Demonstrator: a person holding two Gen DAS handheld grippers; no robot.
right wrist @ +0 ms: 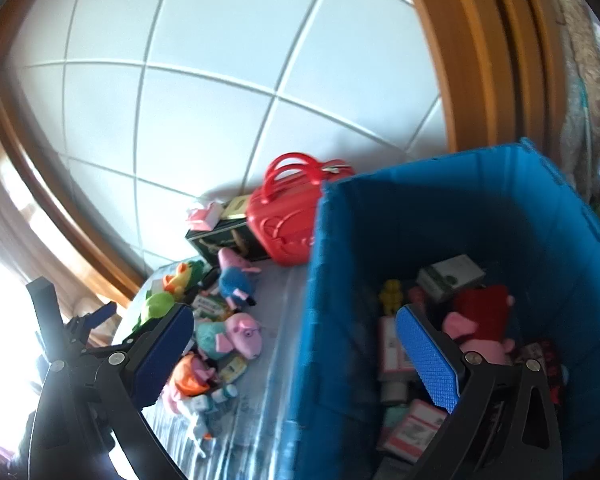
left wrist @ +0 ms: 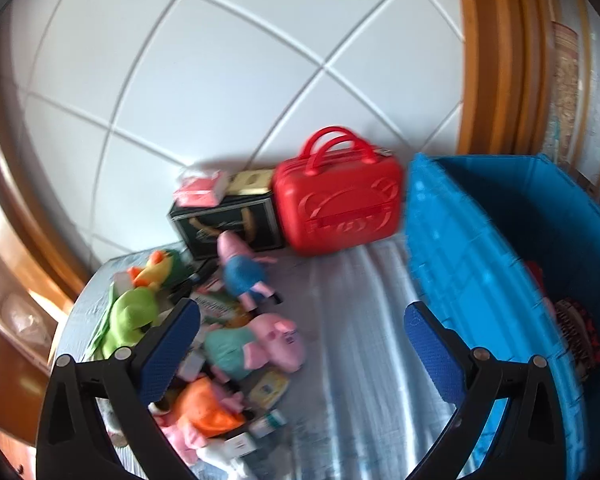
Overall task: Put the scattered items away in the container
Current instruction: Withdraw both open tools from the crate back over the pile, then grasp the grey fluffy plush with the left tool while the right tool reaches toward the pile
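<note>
A blue crate [left wrist: 460, 264] stands on the right of the silver-covered table; in the right wrist view, the crate [right wrist: 340, 280] holds a red-dressed pig plush [right wrist: 480, 328], small boxes and other items. A pile of toys lies left: a teal-dressed pig plush [left wrist: 256, 344], a blue-dressed pig plush [left wrist: 244, 272], an orange-dressed pig plush [left wrist: 204, 408], a green plush [left wrist: 132, 316] and small boxes. My left gripper [left wrist: 300, 344] is open and empty above the table, beside the pile. My right gripper [right wrist: 292, 348] is open and empty, straddling the crate's near wall.
A red toy suitcase [left wrist: 340, 204] and a black box [left wrist: 228, 224] with a pink box [left wrist: 200, 188] on top stand against the tiled wall. A wooden frame [left wrist: 496, 60] rises behind the crate. The left gripper [right wrist: 84, 320] shows at the right wrist view's left edge.
</note>
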